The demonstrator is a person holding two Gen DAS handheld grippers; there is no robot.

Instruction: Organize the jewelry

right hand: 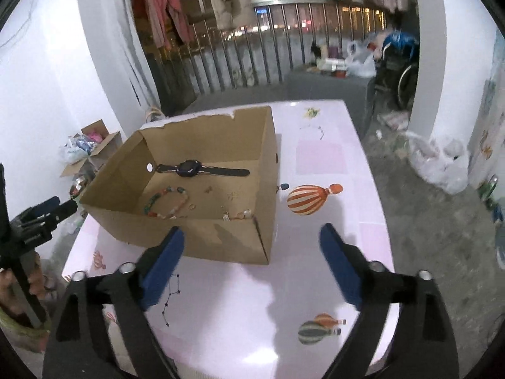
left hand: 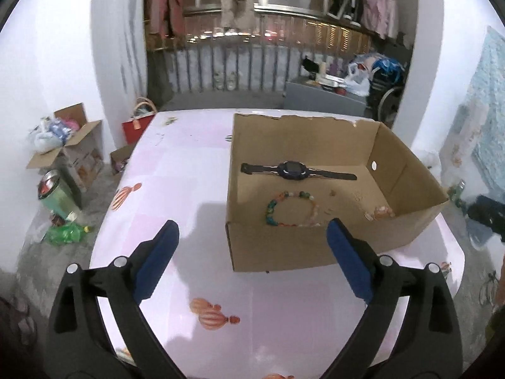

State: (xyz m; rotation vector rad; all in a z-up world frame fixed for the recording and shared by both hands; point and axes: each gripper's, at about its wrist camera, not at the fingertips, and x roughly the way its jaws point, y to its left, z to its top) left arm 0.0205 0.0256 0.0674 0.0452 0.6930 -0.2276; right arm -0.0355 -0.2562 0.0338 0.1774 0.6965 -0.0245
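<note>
- Both claws wide, empty: left claw [left hand: 252,237], right claw [right hand: 252,240], near side of box [left hand: 404,173].
- Watch [left hand: 296,170] far, bracelet [left hand: 293,210] near, both in box on table [left hand: 176,189].
- Judged: scan table for leftovers; approach small pieces from above.

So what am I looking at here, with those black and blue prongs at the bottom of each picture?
Those prongs are hand-held grippers; a person carries one in each hand, each with a camera looking along its fingers. One picture is from the left gripper, the other from the right gripper. The left one also shows at the edge of the right picture. Both stand open and hold nothing. Ahead is a table with a pink balloon-print cover and an open cardboard box on it. Inside the box lie a dark watch, a bead bracelet and some smaller bits too blurred to name.
</note>
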